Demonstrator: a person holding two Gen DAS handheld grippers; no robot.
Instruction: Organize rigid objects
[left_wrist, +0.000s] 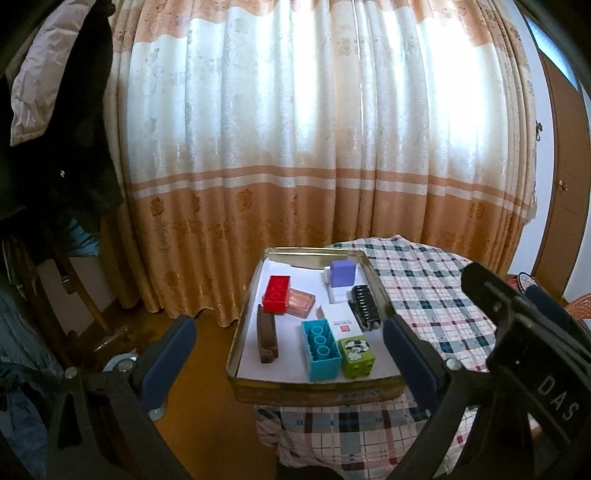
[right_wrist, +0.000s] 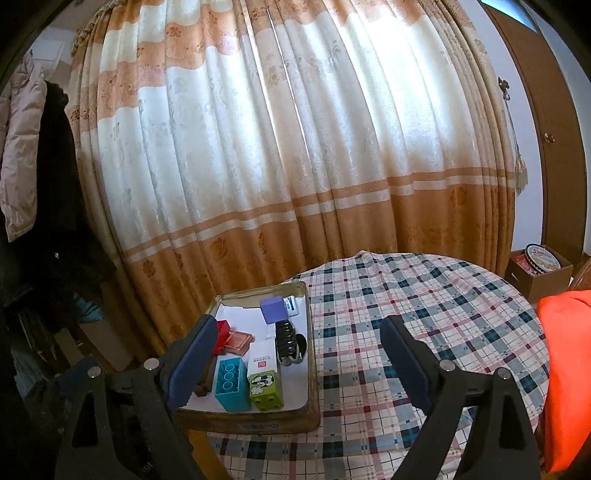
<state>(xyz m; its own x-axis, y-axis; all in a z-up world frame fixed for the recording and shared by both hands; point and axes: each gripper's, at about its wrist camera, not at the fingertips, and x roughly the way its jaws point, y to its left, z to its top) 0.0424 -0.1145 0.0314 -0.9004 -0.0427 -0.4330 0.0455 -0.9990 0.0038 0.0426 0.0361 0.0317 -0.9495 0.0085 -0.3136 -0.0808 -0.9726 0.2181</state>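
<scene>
Both tongs, left tongs (left_wrist: 290, 354) and right tongs (right_wrist: 299, 363), gape empty; everything lies in the tin (left_wrist: 314, 393), so back away level.

The tin tray (left_wrist: 258, 391) at the lower middle looks like dull, brassy metal with worn walls, lined with smooth white paper (left_wrist: 280, 273). Inside it, the red block (left_wrist: 276, 294), teal block (left_wrist: 320, 349) and green block (left_wrist: 357, 353) are glossy moulded plastic, and the black ribbed piece (left_wrist: 364, 304) shines. The table's checked cloth (left_wrist: 436, 295) is matt woven fabric. Behind, the curtain (left_wrist: 295, 129) is patterned, faintly satiny cloth.
</scene>
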